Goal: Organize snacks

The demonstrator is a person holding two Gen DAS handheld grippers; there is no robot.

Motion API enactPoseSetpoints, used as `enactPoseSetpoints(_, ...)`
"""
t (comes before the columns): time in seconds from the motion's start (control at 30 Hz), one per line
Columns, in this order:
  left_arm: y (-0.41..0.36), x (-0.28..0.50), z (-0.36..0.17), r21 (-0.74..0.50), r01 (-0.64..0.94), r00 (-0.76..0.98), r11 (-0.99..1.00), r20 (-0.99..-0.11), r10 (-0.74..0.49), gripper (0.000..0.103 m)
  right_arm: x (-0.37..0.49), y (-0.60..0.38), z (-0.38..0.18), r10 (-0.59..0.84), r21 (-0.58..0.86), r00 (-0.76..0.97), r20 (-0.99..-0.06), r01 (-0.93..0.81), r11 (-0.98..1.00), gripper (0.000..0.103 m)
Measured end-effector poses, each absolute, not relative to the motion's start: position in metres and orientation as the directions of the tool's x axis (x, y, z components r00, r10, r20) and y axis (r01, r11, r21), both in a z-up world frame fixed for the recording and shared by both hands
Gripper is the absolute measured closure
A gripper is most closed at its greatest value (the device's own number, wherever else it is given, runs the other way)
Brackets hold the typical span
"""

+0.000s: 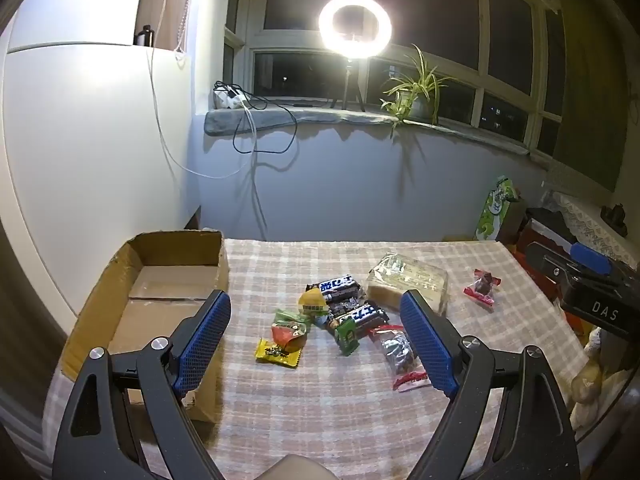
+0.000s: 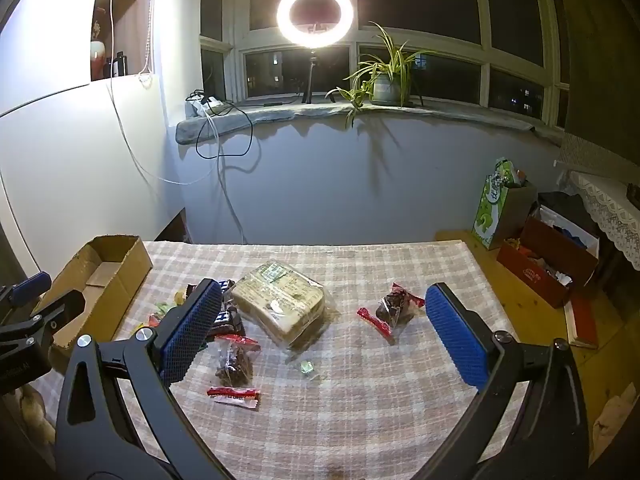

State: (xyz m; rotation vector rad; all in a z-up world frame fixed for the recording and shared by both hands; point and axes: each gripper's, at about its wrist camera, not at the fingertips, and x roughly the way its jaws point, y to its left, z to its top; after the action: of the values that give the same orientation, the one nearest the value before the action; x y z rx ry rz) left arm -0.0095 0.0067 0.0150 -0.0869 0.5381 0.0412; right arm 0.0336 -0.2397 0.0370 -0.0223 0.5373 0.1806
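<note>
Your left gripper [image 1: 316, 320] is wide open and holds nothing. It hangs over the near part of the checked tablecloth [image 1: 320, 400]. Right between its blue pads [image 1: 204, 336] and a bit ahead lies the pile of snacks. You can see two dark candy bars [image 1: 340, 286] with white letters, lying close together. A round yellow snack [image 1: 313, 302] touches the nearer side of them. A green packet [image 1: 346, 335] and an orange and green packet [image 1: 290, 330] sit closer to you. A small yellow packet [image 1: 278, 354] is the nearest one, just ahead of the left pad. A clear bag with red ends [image 1: 400, 354] lies right beside the right pad. Behind that pad sits a wrapped block of bread [image 1: 408, 282].

Your right gripper [image 2: 320, 328] is wide open too, with nothing in it. The bread block sits between its pads and a bit ahead. A red-ended clear bag of dark snack [image 2: 394, 306] lies near its right pad. Another clear bag of brown bits [image 2: 235, 364] lies close to its left pad. A tiny green candy [image 2: 307, 367] rests between the pads, nearer to you than the bread.

An open cardboard box [image 1: 152, 280] sits on the cloth, to the left of your left gripper, with its floor bare. Far ahead, on the window ledge, a ring light [image 1: 355, 26] shines beside a potted plant [image 1: 416, 92].
</note>
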Motion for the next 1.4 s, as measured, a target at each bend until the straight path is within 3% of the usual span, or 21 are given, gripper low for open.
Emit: enactPoseSetpoints(1.4,0.006,-0.006,0.008,-0.078,-0.057,0.851,0.995,-0.525,0.008,0.016,0.035,-0.242,0.023,0.171,0.037,0.83,-0.531,-0.178,0.983,0.0)
